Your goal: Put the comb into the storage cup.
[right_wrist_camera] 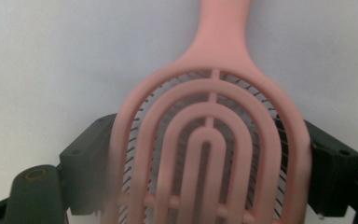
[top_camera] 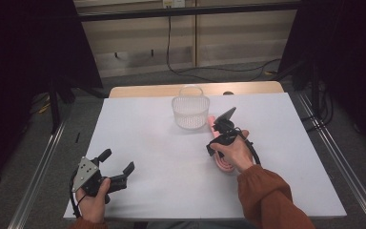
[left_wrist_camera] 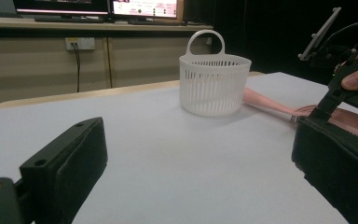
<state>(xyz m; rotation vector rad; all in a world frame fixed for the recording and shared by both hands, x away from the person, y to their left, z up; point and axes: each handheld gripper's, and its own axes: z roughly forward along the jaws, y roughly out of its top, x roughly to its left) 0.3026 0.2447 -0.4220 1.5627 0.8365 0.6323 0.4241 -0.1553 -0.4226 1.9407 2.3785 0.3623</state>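
A pink hairbrush [top_camera: 225, 165] lies flat on the white table [top_camera: 147, 138], its handle pointing toward a white slatted basket [top_camera: 190, 112]. My right gripper [top_camera: 215, 151] comes down over the brush head. In the right gripper view its two jaws stand wide on either side of the vented head [right_wrist_camera: 209, 140], and both pads touch the head's edges. My left gripper [top_camera: 119, 161] rests at the near left of the table, open and empty. In the left gripper view the basket [left_wrist_camera: 213, 84] stands upright, with the brush [left_wrist_camera: 270, 103] beside it.
The basket is empty and stands at the back middle of the table. A wooden table edge [top_camera: 147, 89] runs behind the white top. Metal rails [top_camera: 43, 162] flank the table on both sides. Cables lie on the floor beyond.
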